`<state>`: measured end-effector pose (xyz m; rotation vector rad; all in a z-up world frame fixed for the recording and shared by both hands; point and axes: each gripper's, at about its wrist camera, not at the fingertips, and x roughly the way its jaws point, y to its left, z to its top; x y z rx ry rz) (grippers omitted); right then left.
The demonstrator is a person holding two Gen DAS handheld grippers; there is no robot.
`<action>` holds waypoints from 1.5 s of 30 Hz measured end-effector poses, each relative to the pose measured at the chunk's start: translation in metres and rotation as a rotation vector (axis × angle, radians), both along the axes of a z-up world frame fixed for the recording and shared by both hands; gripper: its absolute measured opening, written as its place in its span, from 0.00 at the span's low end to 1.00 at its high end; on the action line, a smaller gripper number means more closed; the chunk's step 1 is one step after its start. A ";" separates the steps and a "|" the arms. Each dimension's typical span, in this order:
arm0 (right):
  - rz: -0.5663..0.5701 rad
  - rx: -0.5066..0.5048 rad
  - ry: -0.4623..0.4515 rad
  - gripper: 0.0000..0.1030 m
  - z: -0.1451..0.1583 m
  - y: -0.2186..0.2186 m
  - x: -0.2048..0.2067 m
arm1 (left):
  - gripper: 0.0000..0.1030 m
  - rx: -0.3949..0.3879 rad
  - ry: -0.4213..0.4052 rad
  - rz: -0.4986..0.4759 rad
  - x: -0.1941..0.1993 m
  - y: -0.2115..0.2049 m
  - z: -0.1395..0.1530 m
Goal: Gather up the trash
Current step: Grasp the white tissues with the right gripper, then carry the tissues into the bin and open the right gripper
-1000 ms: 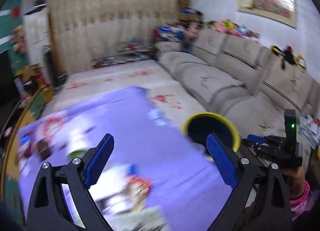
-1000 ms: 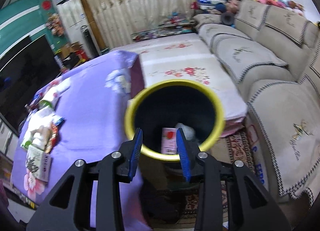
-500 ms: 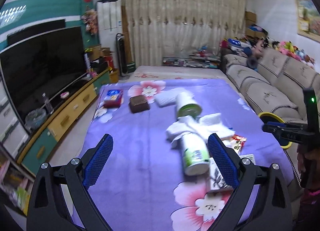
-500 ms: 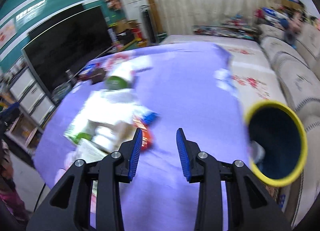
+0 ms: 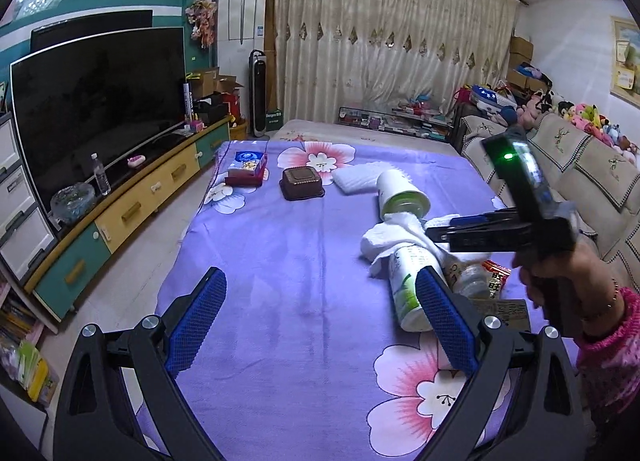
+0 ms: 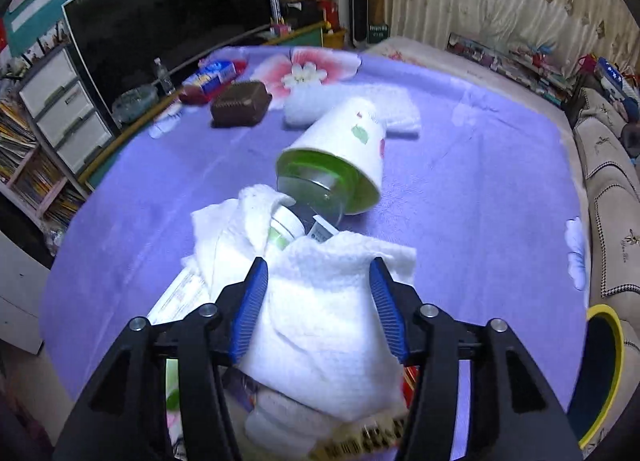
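A heap of trash lies on the purple flowered cloth (image 5: 300, 261): a white paper towel (image 6: 328, 301), a tipped paper cup with a green inside (image 6: 340, 157), a lying green-and-white bottle (image 5: 408, 285) and red snack wrappers (image 5: 496, 279). My right gripper (image 6: 318, 305) is open, its fingers on either side of the white towel, close above it. It also shows from the side in the left wrist view (image 5: 436, 232). My left gripper (image 5: 320, 321) is open and empty over bare cloth left of the heap.
A yellow-rimmed dark bin (image 6: 600, 373) stands at the table's right edge by the sofa (image 5: 592, 181). A brown box (image 5: 301, 182), a blue-and-red packet (image 5: 246, 169) and a folded white cloth (image 5: 356, 177) lie at the far end. A TV (image 5: 100, 109) lines the left wall.
Both grippers swung from the bin to the table. The right gripper has opened wider and come down over the white towel. The left has settled over the cloth.
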<state>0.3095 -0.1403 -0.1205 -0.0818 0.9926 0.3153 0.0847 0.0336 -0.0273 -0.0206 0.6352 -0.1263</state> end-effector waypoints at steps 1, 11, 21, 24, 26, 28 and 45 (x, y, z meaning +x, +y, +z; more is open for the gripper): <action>-0.003 0.001 0.004 0.49 -0.003 0.001 0.005 | 0.91 -0.004 0.005 0.002 0.001 0.002 -0.002; 0.002 0.017 -0.051 0.04 0.011 -0.003 0.005 | 0.91 -0.013 0.028 0.015 0.011 0.002 -0.014; -0.041 0.155 -0.234 0.04 0.099 -0.043 -0.029 | 0.91 0.000 0.020 -0.005 0.011 -0.009 -0.013; -0.061 0.167 -0.285 0.04 0.122 -0.057 -0.040 | 0.91 0.004 0.015 -0.013 0.009 -0.014 -0.011; -0.084 0.169 -0.320 0.04 0.137 -0.071 -0.048 | 0.91 0.007 0.014 -0.017 0.009 -0.015 -0.011; -0.111 0.164 -0.342 0.04 0.148 -0.087 -0.054 | 0.91 0.011 0.014 -0.020 0.009 -0.017 -0.010; -0.502 0.050 -0.295 0.04 0.114 -0.268 -0.100 | 0.91 0.030 0.028 -0.090 0.019 -0.054 -0.012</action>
